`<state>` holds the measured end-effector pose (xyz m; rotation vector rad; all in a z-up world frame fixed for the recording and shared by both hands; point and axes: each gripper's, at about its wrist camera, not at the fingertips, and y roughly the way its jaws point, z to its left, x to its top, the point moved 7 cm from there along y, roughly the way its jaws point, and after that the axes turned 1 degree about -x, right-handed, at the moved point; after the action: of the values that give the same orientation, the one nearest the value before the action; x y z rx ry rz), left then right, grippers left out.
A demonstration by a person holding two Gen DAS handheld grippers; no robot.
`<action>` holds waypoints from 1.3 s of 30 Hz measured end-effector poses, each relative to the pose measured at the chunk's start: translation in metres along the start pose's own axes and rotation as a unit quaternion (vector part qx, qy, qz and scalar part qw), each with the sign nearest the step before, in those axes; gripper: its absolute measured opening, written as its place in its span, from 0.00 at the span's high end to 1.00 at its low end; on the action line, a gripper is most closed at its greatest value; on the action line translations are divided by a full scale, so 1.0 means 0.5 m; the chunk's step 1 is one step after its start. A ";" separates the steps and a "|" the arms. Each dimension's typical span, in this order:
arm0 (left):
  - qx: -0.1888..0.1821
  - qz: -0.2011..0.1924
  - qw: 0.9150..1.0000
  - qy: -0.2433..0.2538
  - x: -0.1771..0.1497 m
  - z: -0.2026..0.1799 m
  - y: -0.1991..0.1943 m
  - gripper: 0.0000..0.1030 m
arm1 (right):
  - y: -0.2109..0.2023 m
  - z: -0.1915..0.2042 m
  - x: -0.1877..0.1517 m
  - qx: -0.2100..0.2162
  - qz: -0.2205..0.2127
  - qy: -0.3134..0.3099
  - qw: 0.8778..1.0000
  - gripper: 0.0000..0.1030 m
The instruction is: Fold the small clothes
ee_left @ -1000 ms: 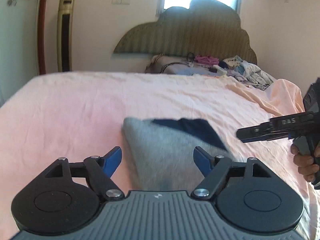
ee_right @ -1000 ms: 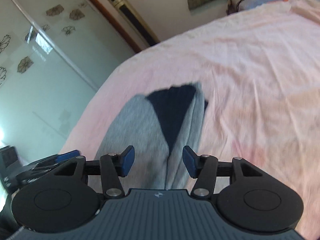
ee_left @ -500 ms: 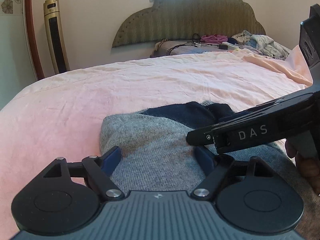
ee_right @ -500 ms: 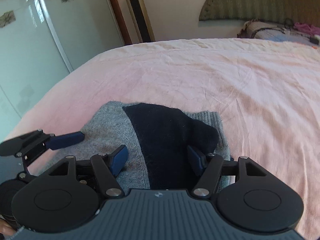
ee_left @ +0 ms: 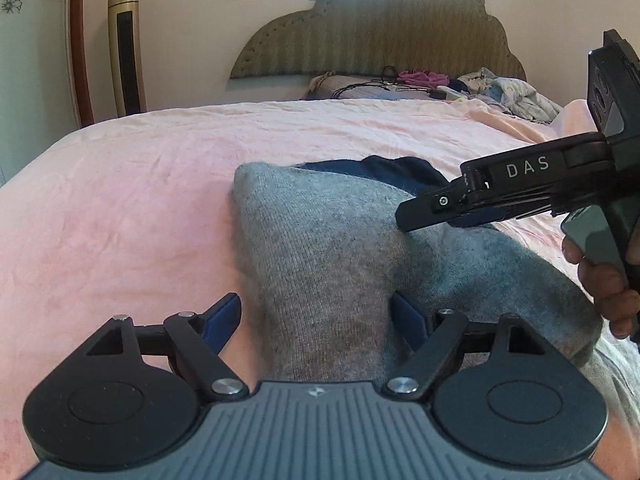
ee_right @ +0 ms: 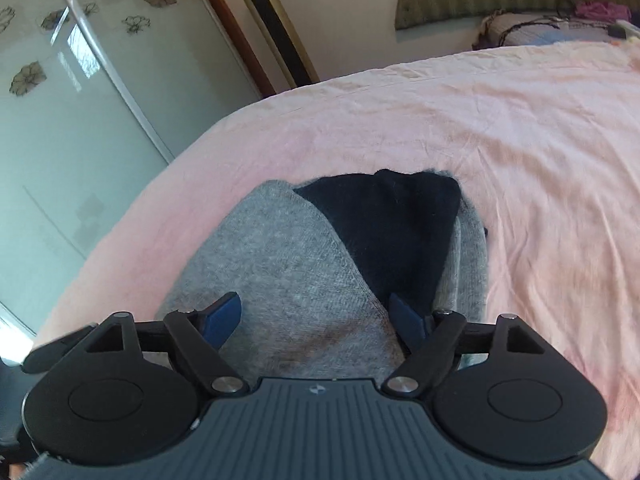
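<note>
A small grey knit garment (ee_left: 340, 248) with a dark navy part (ee_left: 384, 170) lies folded on the pink bed sheet (ee_left: 120, 208). My left gripper (ee_left: 316, 320) is open, its blue-padded fingers on either side of the garment's near end. The right gripper shows from the side in the left wrist view (ee_left: 424, 212), low over the garment's right part. In the right wrist view the grey garment (ee_right: 288, 280) and its navy part (ee_right: 396, 224) lie between the fingers of my open right gripper (ee_right: 316, 320).
A padded headboard (ee_left: 380, 36) stands at the far end, with a pile of clothes and cables (ee_left: 460, 84) below it. A gold tower fan (ee_left: 128, 48) stands by the wall. Glass wardrobe doors (ee_right: 72, 100) run along the bed's left side.
Both grippers have come down close over the garment and stayed open. In the last half second the right gripper drew back to the right and the left shifted slightly left.
</note>
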<state>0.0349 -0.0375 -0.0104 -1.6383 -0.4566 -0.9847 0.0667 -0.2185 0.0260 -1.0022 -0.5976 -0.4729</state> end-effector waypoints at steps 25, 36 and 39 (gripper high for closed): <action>0.043 0.009 0.999 -0.031 -0.062 0.014 -0.115 0.18 | -0.174 0.056 -0.093 -0.040 -0.033 0.004 0.999 0.10; 0.081 0.039 0.995 -0.050 -0.146 -0.009 -0.127 0.00 | -0.189 0.054 -0.278 -0.202 -0.034 -0.053 0.977 0.00; 0.086 0.040 0.994 -0.045 -0.146 -0.014 -0.125 0.00 | -0.181 0.063 -0.284 -0.231 -0.041 -0.069 0.970 0.00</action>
<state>-0.0554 -0.0103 -0.0303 -1.5385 -0.5184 -0.7921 -0.1033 -0.2191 0.0025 -1.4668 -0.6698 -0.6360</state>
